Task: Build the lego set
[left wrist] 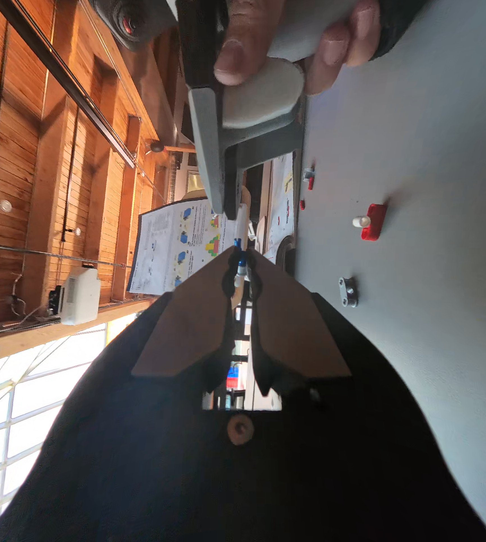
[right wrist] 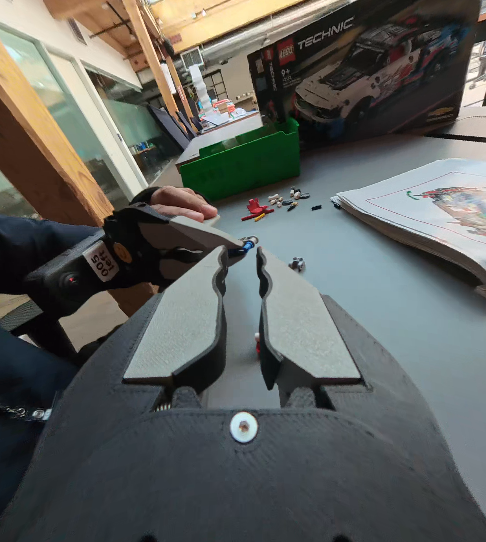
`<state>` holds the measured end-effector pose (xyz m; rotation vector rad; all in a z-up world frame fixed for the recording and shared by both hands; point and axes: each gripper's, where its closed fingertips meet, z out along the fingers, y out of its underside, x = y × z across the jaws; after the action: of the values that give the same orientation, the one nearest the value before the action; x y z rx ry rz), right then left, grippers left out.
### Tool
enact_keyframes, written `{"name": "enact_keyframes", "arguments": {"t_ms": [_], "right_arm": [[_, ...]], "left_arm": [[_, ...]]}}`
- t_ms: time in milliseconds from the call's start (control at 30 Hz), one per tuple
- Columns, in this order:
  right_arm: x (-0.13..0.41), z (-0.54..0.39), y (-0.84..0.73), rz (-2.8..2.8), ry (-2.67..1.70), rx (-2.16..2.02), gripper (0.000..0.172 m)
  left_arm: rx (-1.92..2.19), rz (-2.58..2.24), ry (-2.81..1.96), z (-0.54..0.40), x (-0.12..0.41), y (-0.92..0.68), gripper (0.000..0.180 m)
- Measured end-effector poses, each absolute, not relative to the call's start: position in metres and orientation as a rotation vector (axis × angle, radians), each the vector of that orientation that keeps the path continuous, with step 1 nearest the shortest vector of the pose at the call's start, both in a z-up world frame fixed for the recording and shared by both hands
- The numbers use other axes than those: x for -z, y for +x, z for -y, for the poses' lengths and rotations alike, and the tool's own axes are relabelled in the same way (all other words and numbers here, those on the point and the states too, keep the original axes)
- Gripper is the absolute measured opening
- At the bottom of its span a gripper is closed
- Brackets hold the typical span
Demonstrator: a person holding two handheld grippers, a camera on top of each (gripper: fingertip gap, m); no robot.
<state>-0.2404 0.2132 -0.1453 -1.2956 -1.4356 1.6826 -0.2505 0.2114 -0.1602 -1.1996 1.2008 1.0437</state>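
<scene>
Nearby, red pieces (right wrist: 257, 208) lie before a green bin (right wrist: 244, 167) and booklet (right wrist: 429, 205).

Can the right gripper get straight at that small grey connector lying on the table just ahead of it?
Probably yes: the right gripper is open and nothing lies between it and the grey connector; the left gripper sits off to the other side.

A small blue pin (right wrist: 247, 245) is clamped at the tips of the left gripper (right wrist: 240, 245), just before and left of the parted tips of the right gripper (right wrist: 241, 255). A small grey connector piece (right wrist: 296, 263) is found on the grey table (right wrist: 382, 308) just right of them. Farther back, a scatter of small building parts (right wrist: 282, 202) is spread before a green plastic bin (right wrist: 241, 164). A large printed cardboard box (right wrist: 361, 67) is stood behind the bin, and a thick open paper booklet (right wrist: 429, 205) is laid at the right.
</scene>
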Motion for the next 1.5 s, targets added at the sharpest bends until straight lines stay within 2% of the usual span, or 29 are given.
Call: {"name": "enact_keyframes", "arguments": {"t_ms": [133,233,533,733,867,967,1100,1267,1300,1367,1500], "right_arm": [[0.158,-0.207,-0.248,1.56,-1.343,-1.718,0.022],[0.164,-0.208,-0.26,1.624,-1.386,-1.725,0.008],[0.147,-0.226,-0.273,1.589,-1.388,-2.168,0.006],[0.149,-0.234,-0.279,1.547,-1.465,-2.319,0.003],[0.156,-0.241,-0.285,1.458,-1.575,-2.349,0.002],[0.161,-0.245,-0.286,1.49,-1.57,-2.179,0.001],[0.165,-0.251,-0.279,1.509,-1.535,-1.995,0.001],[0.15,-0.23,-0.262,1.628,-1.287,-1.866,0.001],[0.149,-0.227,-0.261,1.651,-1.246,-1.813,0.001],[0.148,-0.218,-0.259,1.705,-1.173,-1.735,0.001],[0.152,-0.206,-0.253,1.747,-1.117,-1.652,0.001]], "left_arm": [[-1.087,-1.246,-1.132,-0.214,0.163,-0.248,0.002],[-1.141,-1.27,-1.115,-0.222,0.164,-0.256,0.002],[-1.109,-1.358,-0.937,-0.236,0.154,-0.266,0.002],[-1.052,-1.441,-0.874,-0.243,0.161,-0.267,0.002],[-1.024,-1.473,-0.907,-0.249,0.168,-0.272,0.002],[-1.004,-1.433,-1.004,-0.253,0.173,-0.276,0.003],[-0.691,-1.241,-1.356,-0.238,0.174,-0.279,0.009],[0.079,-0.885,-1.79,-0.225,0.163,-0.278,0.036],[0.271,-0.851,-1.841,-0.222,0.161,-0.27,0.037],[0.589,-0.802,-1.885,-0.216,0.154,-0.255,0.035],[0.704,-0.787,-1.909,-0.211,0.159,-0.248,0.007]]}}
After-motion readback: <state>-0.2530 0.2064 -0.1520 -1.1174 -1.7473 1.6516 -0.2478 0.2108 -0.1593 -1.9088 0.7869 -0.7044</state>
